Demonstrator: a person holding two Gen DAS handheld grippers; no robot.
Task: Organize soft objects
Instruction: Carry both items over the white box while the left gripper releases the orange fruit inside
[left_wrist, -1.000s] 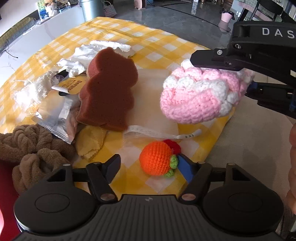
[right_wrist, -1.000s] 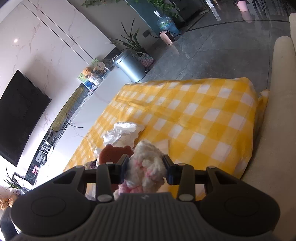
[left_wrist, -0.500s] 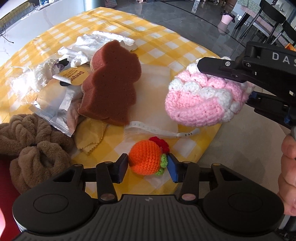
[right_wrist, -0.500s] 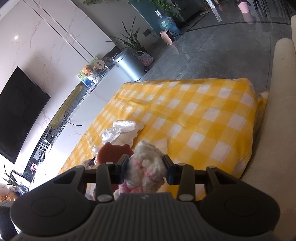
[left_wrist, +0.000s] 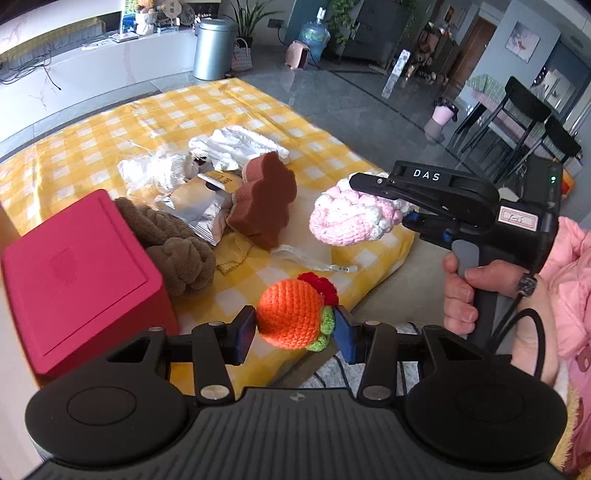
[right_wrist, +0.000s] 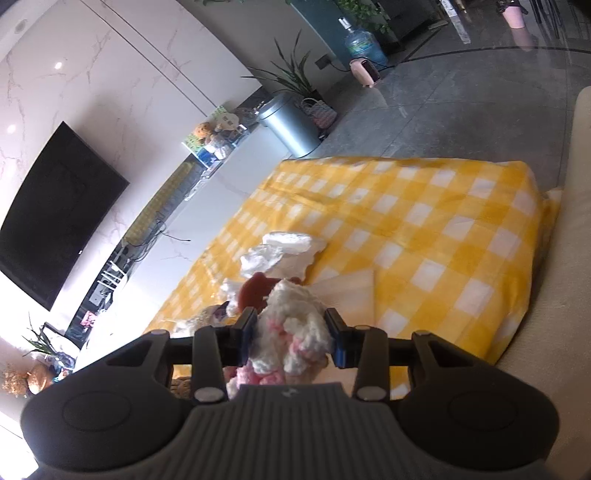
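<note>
Left wrist: "DAS" on right hand-held gripper (left_wrist: 373, 201)

Marble wall (right_wrist: 122, 74), wall-mounted television (right_wrist: 55, 210), grey tile floor (right_wrist: 461, 110).

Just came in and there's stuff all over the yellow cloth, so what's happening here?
A person is sorting soft things with two tools. The left hand-held gripper is shut on an orange crochet ball, held above the cloth's near edge. The right hand-held gripper is shut on a pink-and-white crochet piece, also in the air. A brown sponge, brown knot cushion, white cloths and packets lie on the checked cloth beside a pink box.
</note>
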